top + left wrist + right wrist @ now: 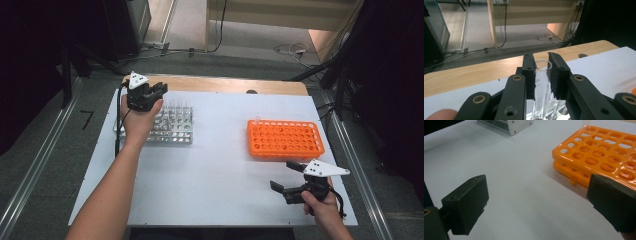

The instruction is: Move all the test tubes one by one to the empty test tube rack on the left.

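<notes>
Item: one clear test tube (543,75), clamped in your left hand-held gripper (150,92) above the metal rack (175,127).
Handling: lift it straight up, clear of neighbouring tubes.
Right hand-held gripper (287,176): jaws wide, empty, beside the orange rack (285,139), which apparently holds one tube.
Racks: two, on the worktop (210,170).

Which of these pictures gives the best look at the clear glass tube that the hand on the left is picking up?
The left gripper view: the clear tube stands close up between the left tool's two black jaws, its round rim plain to see. In the high view that hand and tool hang over the metal rack, and the held tube is too small to tell.
</notes>
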Tool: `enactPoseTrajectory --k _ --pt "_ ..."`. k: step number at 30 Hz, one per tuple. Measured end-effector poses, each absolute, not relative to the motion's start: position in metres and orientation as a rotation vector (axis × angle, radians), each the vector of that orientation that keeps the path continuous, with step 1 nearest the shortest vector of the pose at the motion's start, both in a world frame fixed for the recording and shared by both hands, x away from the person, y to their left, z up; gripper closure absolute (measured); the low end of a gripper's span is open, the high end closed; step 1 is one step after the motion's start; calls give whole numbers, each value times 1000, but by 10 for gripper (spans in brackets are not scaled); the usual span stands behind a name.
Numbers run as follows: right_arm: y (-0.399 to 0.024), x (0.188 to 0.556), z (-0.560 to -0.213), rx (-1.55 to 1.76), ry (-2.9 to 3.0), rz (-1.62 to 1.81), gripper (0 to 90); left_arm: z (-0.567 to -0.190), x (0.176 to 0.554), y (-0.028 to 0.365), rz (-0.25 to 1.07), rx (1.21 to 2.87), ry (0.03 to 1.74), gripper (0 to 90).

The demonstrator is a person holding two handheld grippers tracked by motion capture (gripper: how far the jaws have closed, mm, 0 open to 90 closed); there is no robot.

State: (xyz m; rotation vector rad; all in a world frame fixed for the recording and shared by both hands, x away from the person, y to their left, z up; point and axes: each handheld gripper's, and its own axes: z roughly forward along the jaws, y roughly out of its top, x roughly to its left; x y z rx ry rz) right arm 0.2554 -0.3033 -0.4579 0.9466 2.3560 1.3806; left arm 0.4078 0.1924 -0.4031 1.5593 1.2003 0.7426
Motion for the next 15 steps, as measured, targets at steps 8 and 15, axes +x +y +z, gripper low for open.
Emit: enactPoseTrajectory --k 8,15 --pt "-303 256 -458 949 2361 1380 26 -417 415 189 702 1613 1254 759" --pt "-303 256 -459 950 2361 1382 26 -423 414 189 660 1617 1284 752"
